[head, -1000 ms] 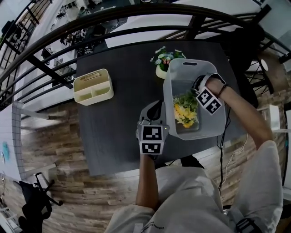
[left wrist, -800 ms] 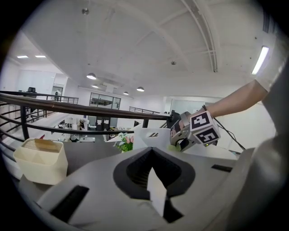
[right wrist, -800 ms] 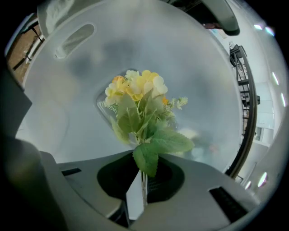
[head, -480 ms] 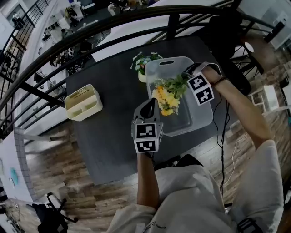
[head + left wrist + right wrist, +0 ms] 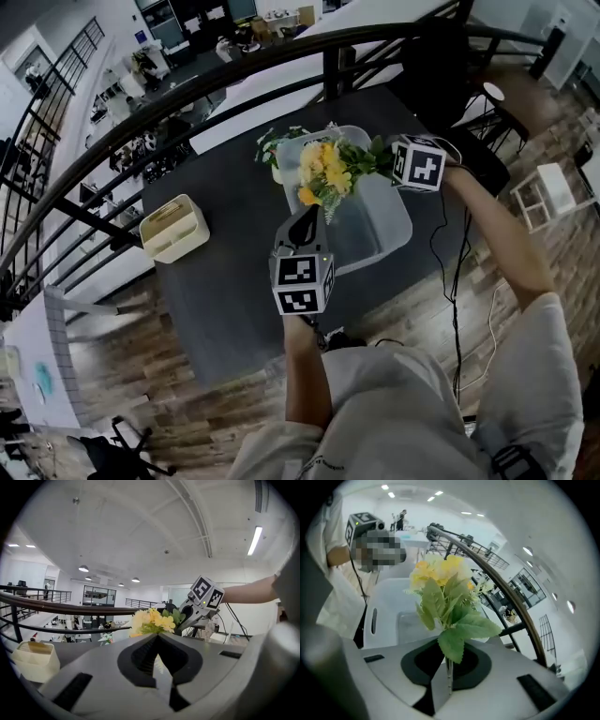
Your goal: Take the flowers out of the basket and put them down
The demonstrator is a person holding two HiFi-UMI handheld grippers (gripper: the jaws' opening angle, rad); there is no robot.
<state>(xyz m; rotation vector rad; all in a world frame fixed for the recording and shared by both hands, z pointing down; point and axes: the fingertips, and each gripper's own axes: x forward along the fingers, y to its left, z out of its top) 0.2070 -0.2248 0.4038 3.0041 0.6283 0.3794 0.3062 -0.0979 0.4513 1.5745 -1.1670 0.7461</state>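
fingers (image 5: pixel 438 688) of our right gripper (image 5: pixel 449 672) are pinched on the thin stems of the yellow flowers (image 5: pixel 323 169), which we hold in the air above the far end of the grey basket (image 5: pixel 384 230) on the dark table (image 5: pixel 220 281). our left gripper (image 5: pixel 311 214) hovers by the basket's near-left rim, its fingers pressed together with nothing between them.

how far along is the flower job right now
Done: the yellow flower bunch is out of the grey basket, in the air over it. In hand: the right gripper is shut on its stems; the left gripper is shut and empty. Left: setting the bunch down on the dark table.
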